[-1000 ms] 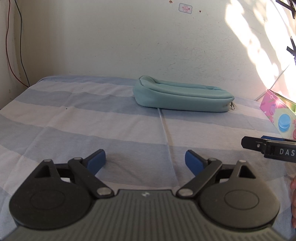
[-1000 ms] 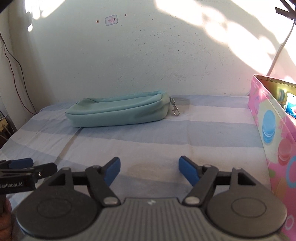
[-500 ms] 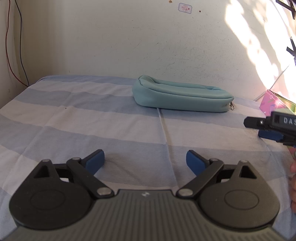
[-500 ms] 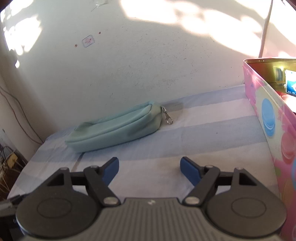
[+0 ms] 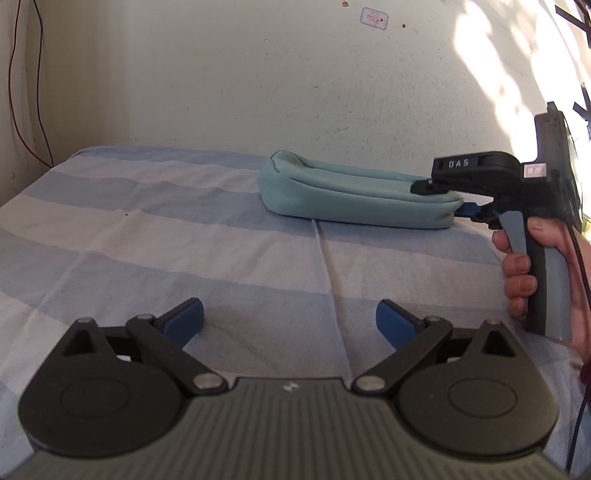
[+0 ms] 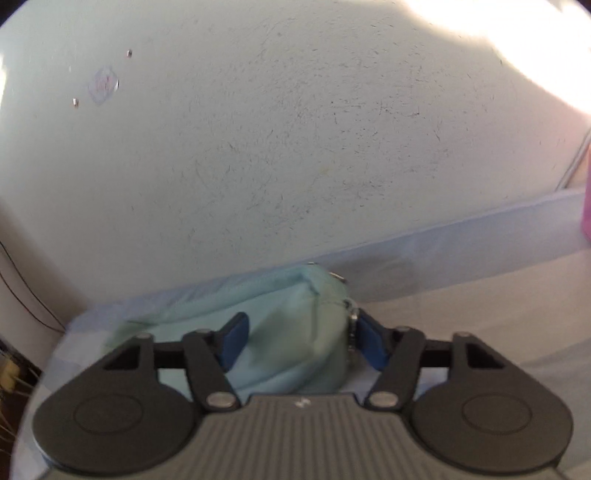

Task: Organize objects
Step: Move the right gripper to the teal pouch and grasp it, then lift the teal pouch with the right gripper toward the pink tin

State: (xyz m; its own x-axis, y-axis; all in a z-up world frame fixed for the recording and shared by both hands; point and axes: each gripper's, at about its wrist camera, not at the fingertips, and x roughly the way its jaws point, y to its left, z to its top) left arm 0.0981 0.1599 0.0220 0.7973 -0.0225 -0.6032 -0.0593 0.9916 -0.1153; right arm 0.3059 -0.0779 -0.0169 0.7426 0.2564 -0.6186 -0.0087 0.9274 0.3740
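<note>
A rough, pale plastered wall point(image 5: 258, 81) fills the upper half of both views, sun-blotched at upper right, with a small sticker point(image 5: 373, 17) near the top and thin wires point(image 5: 16, 92) running down the upper left corner. Below it lies a cloth of pale blue and white stripes point(image 5: 147, 236), creased down the middle. The teal zip pouch point(image 5: 354, 199) lies on that cloth at centre right of the left wrist view, close to the wall. The right gripper point(image 6: 299, 341) has just been closing, its blue pads either side of the pouch's zip-pull end; the picture is blurred, so a firm grip is unclear. The left gripper point(image 5: 290, 323), at the bottom of its view, is spread wide over bare cloth, holding nothing. The risk, as I judge it, is a shallow bite on soft fabric: the pouch may sag or slip out when lifted, or the jaws may catch only the metal pull point(image 6: 352, 317). A pink box edge point(image 6: 586, 192) shows at far right.
</note>
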